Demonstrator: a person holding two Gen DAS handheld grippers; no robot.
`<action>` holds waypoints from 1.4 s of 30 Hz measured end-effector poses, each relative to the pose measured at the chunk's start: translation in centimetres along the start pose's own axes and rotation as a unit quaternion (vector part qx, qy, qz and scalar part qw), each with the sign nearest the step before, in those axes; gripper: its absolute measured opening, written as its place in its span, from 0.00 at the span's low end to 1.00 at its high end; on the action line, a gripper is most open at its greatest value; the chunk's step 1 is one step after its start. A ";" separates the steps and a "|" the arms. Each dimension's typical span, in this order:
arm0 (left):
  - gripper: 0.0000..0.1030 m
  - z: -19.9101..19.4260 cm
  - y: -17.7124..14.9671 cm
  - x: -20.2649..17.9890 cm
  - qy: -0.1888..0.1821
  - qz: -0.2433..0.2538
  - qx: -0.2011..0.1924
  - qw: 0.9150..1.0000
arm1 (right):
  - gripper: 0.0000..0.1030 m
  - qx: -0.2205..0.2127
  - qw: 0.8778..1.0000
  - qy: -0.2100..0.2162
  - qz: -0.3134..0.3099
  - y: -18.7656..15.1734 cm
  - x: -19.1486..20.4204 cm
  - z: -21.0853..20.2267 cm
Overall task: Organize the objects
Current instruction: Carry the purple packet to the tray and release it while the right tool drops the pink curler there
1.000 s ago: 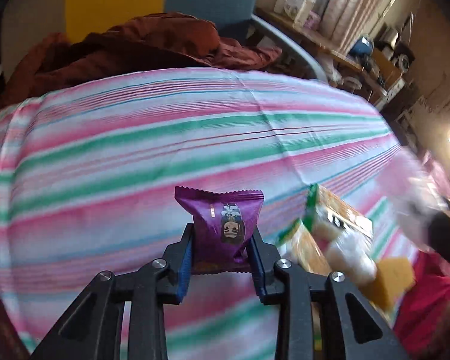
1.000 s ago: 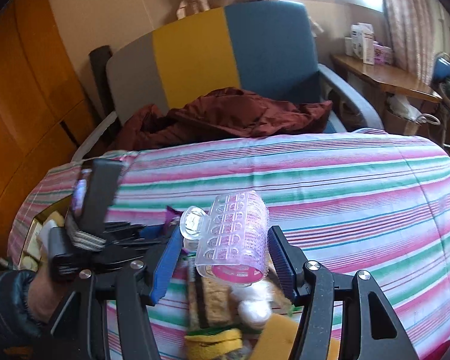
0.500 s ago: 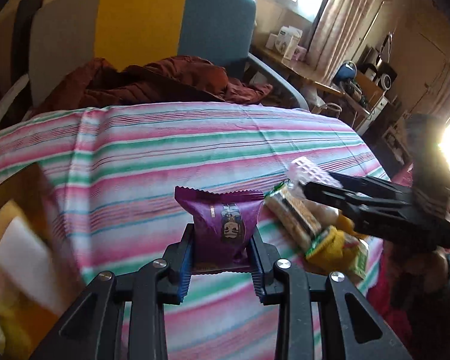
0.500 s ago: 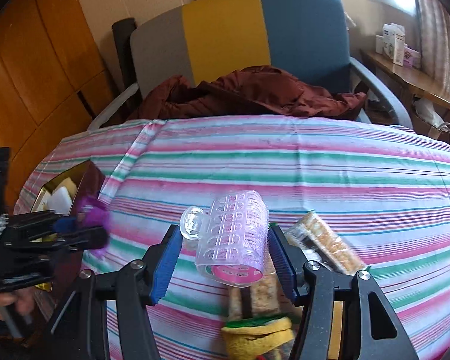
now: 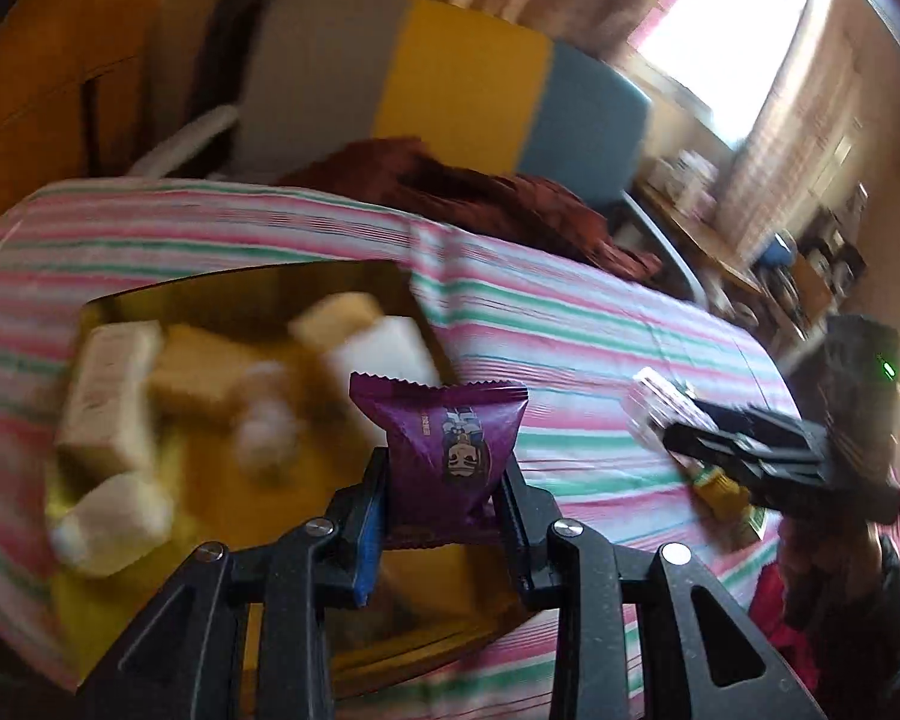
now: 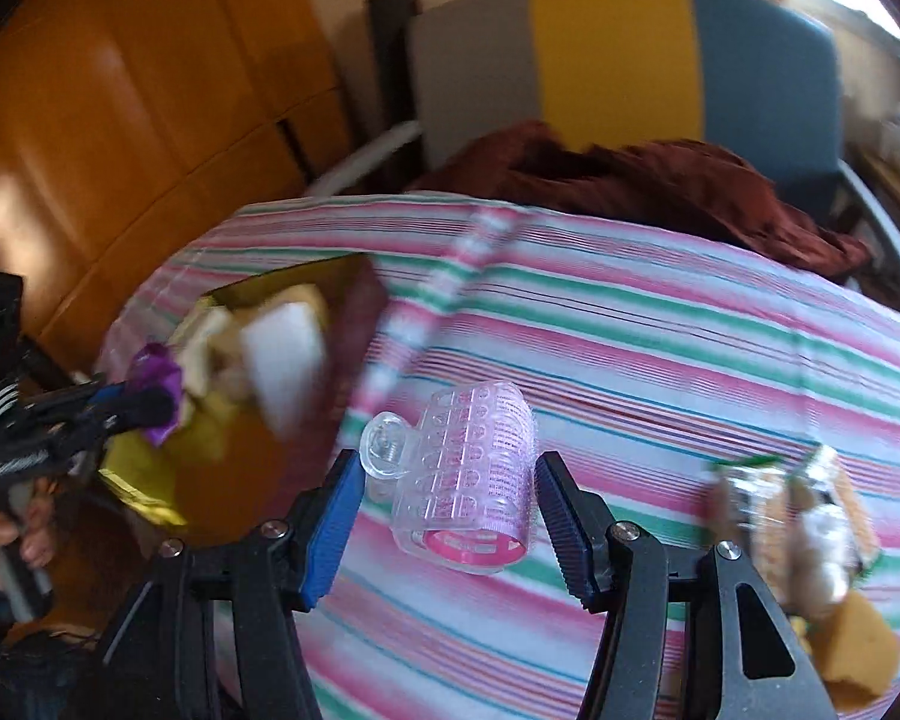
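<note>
My left gripper (image 5: 444, 495) is shut on a purple snack packet (image 5: 447, 447) and holds it over the near right part of an open gold-lined box (image 5: 240, 294) that holds several pale packets and blocks. The packet (image 6: 156, 381) and the box (image 6: 306, 276) also show at the left of the right wrist view. My right gripper (image 6: 450, 501) is shut on a clear pink hair roller (image 6: 471, 483) above the striped cloth, to the right of the box. It also shows at the right of the left wrist view (image 5: 666, 414).
The table carries a pink, green and white striped cloth (image 6: 660, 360). Wrapped biscuits and a yellow sponge (image 6: 810, 540) lie at its right. A chair (image 6: 618, 54) with a brown garment (image 6: 630, 174) stands behind the table. A wooden wall (image 6: 120, 120) is at the left.
My left gripper swung left with the purple packet and now sits over the box. My right gripper also moved left with the roller; the biscuits slid toward the right of its view.
</note>
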State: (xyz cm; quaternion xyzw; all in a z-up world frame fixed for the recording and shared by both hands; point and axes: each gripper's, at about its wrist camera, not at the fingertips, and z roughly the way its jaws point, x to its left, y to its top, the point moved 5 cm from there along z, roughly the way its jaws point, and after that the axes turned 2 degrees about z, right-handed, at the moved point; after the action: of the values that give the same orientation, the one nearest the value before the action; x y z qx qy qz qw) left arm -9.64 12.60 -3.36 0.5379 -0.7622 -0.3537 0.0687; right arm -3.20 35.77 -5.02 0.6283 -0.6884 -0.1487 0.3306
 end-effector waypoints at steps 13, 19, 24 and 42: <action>0.32 -6.3 -3.2 11.9 0.044 -0.117 -0.050 0.991 | 0.58 0.039 0.991 0.110 -0.061 -1.2 15.4 5.2; 0.32 -8.1 -3.0 14.6 0.044 -0.144 -0.073 0.986 | 0.58 0.072 0.987 0.127 -0.071 -2.5 19.1 8.5; 0.32 -8.6 -3.6 15.2 0.035 -0.152 -0.076 0.985 | 0.58 0.084 0.984 0.138 -0.069 -2.9 21.0 10.0; 0.32 -2.7 -4.7 8.7 -0.016 -0.084 -0.002 0.996 | 0.58 0.081 0.994 0.040 -0.059 -3.7 16.9 9.8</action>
State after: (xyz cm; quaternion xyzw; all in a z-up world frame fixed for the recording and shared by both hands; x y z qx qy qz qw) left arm -8.23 3.01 -6.65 0.5937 -0.7150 -0.3681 0.0272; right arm -6.49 16.86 -10.00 0.6982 -0.6458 -0.0861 0.2968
